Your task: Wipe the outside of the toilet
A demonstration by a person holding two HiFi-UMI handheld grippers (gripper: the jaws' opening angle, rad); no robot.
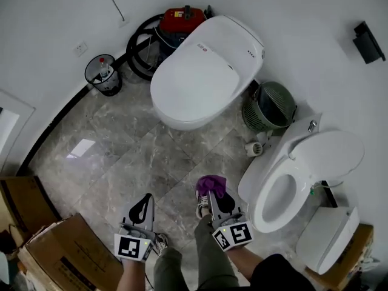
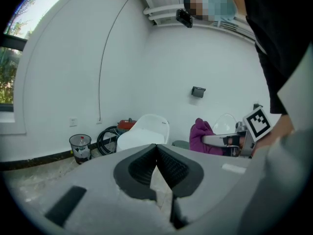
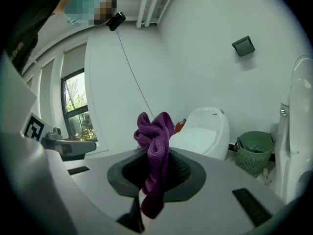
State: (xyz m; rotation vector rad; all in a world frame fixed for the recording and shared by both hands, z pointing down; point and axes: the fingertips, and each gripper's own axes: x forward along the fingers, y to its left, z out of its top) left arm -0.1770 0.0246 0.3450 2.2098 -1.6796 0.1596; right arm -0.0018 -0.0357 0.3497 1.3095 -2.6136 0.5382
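Observation:
Two white toilets stand on the marble floor. A closed one (image 1: 200, 71) sits by the far wall, also seen in the left gripper view (image 2: 144, 131) and the right gripper view (image 3: 205, 131). An open one (image 1: 282, 190) with its lid up (image 1: 330, 153) stands at the right. My right gripper (image 1: 213, 194) is shut on a bunched purple cloth (image 1: 211, 185) just left of the open bowl; the cloth (image 3: 155, 151) hangs from the jaws. My left gripper (image 1: 145, 204) hovers over the floor further left, shut (image 2: 156, 151) with nothing in it.
A wire bin (image 1: 103, 74) holding a bottle, a red vacuum (image 1: 180, 18) and its black hose (image 1: 138, 52) line the far wall. A green basket (image 1: 270, 107) and a paper roll (image 1: 253, 148) lie between the toilets. Cardboard boxes (image 1: 66, 253) sit near left; a white part (image 1: 330, 238) near right.

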